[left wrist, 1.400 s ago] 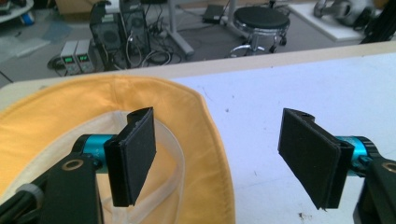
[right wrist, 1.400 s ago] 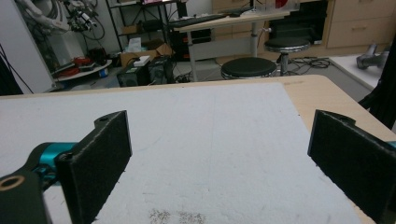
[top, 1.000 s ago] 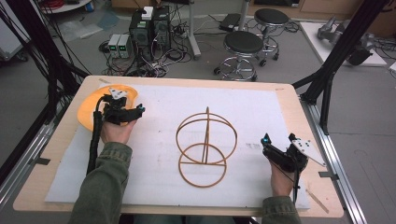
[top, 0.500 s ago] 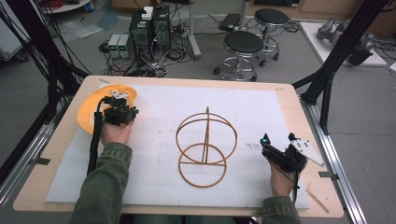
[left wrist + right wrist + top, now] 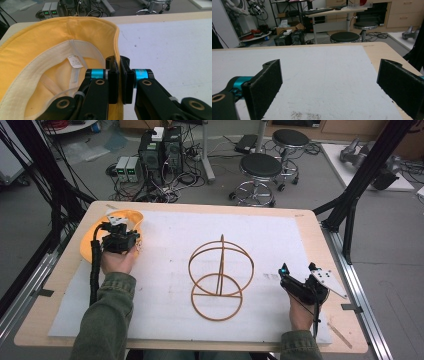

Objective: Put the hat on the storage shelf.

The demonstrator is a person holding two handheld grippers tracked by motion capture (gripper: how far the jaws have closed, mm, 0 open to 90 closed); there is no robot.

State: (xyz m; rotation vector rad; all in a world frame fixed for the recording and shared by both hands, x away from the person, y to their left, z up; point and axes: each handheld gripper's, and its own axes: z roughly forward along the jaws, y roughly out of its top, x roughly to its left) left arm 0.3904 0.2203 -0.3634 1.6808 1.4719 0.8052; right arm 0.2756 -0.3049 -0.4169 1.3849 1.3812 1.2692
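- Yellow hat (image 5: pixel 111 222) lies upside down at the table's far left corner, brim partly off the white mat (image 5: pixel 280 240); inside lining and label face up.
- Left gripper (image 5: pixel 119 65) has just been closing; jaws now nearly together, pinching the hat's brim at its right edge, fabric between the pads.
- Step in hand looks like picking the hat up by the brim. To do it well: keep the pinch firm, lift straight up so the thin fabric doesn't slip, carry it low.
- Wire stand (image 5: pixel 220 275), two hoops on a centre post, stands mid-mat, well apart from the hat; likely where it goes, so lower the crown over the post.
- Right gripper (image 5: pixel 299 284) rests near the table's near right corner, jaws wide, holding nothing, bare mat between them.
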